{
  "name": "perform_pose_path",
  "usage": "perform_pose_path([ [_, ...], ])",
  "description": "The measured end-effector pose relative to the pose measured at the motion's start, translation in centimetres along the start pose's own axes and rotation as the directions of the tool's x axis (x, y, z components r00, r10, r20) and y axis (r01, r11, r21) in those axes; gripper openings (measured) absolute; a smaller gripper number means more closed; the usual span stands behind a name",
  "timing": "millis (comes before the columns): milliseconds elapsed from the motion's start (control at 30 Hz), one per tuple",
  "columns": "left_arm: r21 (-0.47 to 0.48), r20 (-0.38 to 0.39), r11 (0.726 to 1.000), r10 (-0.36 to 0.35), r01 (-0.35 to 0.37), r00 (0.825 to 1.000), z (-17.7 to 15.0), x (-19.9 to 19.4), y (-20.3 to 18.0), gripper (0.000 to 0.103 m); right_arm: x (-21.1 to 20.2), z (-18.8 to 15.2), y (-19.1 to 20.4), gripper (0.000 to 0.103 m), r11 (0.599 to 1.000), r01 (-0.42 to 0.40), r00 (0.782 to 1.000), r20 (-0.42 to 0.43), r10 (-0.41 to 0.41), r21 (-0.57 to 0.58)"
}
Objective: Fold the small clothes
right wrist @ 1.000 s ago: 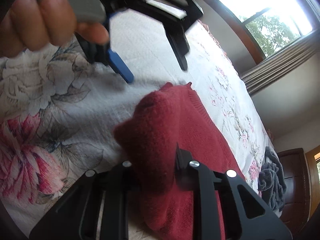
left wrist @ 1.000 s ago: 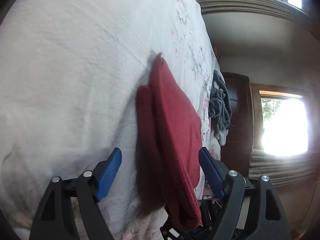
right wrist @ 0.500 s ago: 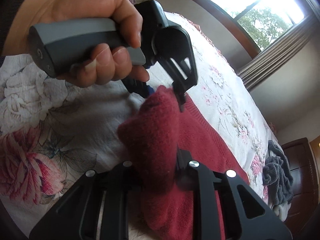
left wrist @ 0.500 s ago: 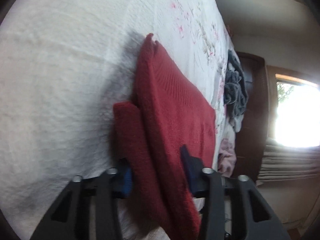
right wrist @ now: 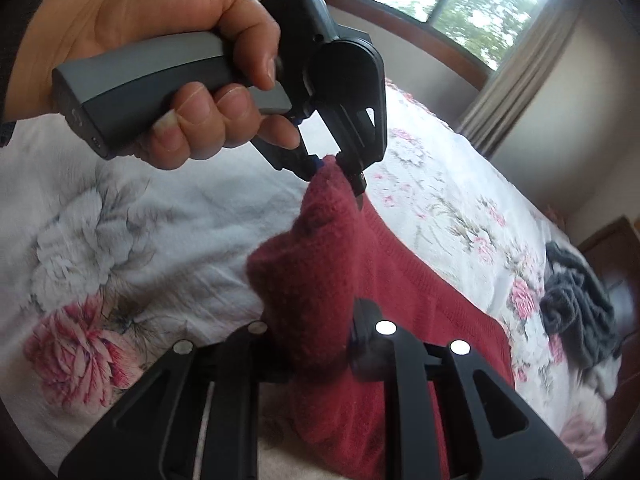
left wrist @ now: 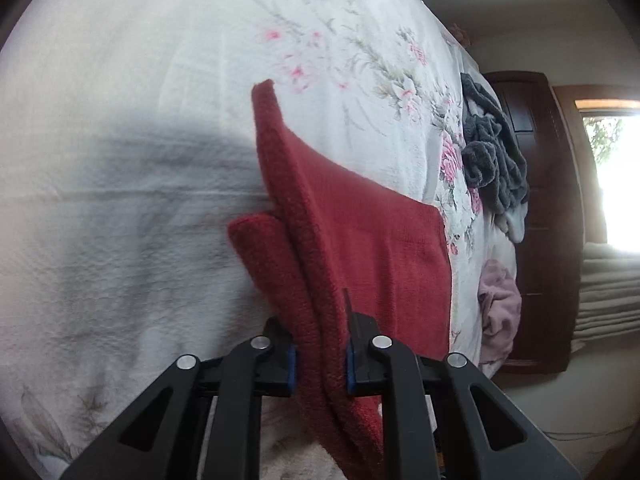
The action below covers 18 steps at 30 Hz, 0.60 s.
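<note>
A dark red knitted garment (left wrist: 360, 248) lies partly folded on a white floral bedspread (left wrist: 140, 120). My left gripper (left wrist: 320, 354) is shut on its thick near edge, and the cloth runs between the blue pads. In the right wrist view the same red garment (right wrist: 320, 272) is bunched up, and my right gripper (right wrist: 316, 344) is shut on one corner of it. The left gripper (right wrist: 334, 160), held by a hand (right wrist: 160, 60), pinches the other raised corner of the edge just beyond. The far part of the garment rests flat on the bed.
A dark grey crumpled garment (left wrist: 492, 160) and a pale pink one (left wrist: 500, 304) lie near the bed's far edge. A dark wooden door (left wrist: 536, 216) and a bright window (right wrist: 452, 4) with curtains stand beyond the bed. The bedspread (right wrist: 100, 220) stretches off to the left.
My left gripper came in from open over the bed, closed on the garment's edge and has lifted it. My right gripper has kept its hold on the other corner.
</note>
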<state>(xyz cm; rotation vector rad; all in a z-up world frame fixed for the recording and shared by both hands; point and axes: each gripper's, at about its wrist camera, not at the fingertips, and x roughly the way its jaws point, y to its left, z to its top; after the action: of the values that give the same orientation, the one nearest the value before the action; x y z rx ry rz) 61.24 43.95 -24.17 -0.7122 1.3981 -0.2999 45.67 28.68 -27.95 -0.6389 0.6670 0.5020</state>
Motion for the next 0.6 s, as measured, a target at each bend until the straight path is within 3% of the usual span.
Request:
perform_pose_path([
  [333, 0.097, 0.007, 0.985, 0.139, -0.139, 0.99, 0.2, -0.1, -9.9, 0.016, -3.2, -1.9, -7.5, 0.016, 0.972, -0.079, 0.996, 0.046, 0.07, 0.221],
  [600, 0.173, 0.013, 0.947, 0.271, -0.269, 0.962, -0.2, 2.2, -16.0, 0.016, -4.5, -5.0, -11.5, 0.016, 0.898, -0.163, 0.985, 0.115, 0.126, 0.409],
])
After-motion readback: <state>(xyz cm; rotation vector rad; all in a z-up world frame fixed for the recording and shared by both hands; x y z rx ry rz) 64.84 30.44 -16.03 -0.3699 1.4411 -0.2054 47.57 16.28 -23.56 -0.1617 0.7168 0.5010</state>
